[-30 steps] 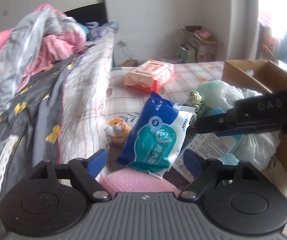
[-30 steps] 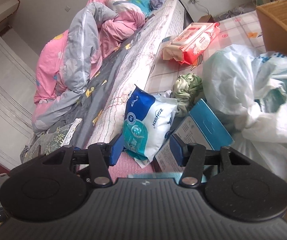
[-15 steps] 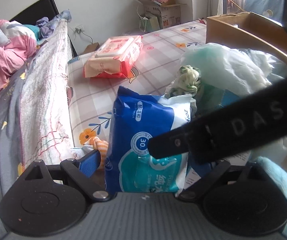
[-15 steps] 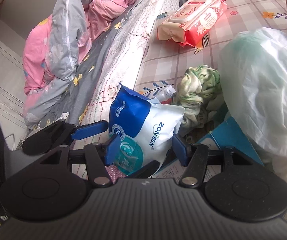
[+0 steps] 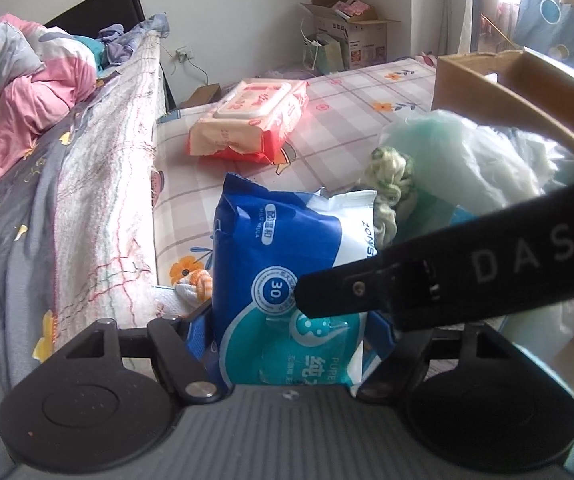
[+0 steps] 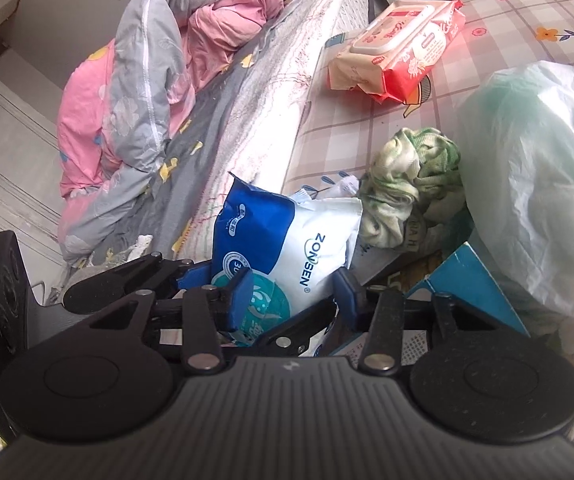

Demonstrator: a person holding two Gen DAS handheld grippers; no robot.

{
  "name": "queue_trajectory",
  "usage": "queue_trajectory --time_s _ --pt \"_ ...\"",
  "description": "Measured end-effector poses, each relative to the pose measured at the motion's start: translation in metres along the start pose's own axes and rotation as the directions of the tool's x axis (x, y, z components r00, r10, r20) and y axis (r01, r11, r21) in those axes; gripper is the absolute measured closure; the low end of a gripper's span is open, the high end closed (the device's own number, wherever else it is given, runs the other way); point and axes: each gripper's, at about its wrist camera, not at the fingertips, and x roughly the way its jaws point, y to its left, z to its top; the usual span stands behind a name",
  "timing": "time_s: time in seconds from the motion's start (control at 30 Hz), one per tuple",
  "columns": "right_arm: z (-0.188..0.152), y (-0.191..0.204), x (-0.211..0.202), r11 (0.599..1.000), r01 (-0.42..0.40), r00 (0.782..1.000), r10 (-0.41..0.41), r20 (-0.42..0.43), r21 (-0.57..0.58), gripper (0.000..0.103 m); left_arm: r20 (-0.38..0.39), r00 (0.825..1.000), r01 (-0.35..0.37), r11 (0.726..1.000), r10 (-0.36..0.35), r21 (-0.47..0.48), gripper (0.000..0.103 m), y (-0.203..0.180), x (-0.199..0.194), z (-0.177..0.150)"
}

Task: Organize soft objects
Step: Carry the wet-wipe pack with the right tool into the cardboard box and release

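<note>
A: You're closing both claws on the blue wipes pack. It's sitting between your left gripper pads, which are pinching its sides.

B: Right gripper is squeezing it too, just narrower.

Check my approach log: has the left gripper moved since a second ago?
Yes: the left gripper advanced toward the red wipes pack, which looms larger; its jaws have just been closing, the blue tissue pack between them.
</note>
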Motion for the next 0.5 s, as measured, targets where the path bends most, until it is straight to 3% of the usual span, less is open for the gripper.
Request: queue_trajectory --time_s 0.3,0.5 --pt "0.019 0.031 -0.080 0.992 -0.109 0.987 0.115 0.109 -0.059 0.061 0.129 0.989 -0.078 0.997 0.078 -0.001 0.028 -0.024 -0.083 0.043" --pt "0.045 0.031 -0.160 0.985 -0.116 0.965 0.142 0.222 -0.125 0.061 0.198 0.980 -0.029 1.000 0.030 -0.006 0.027 -0.065 -0.115 0.099"
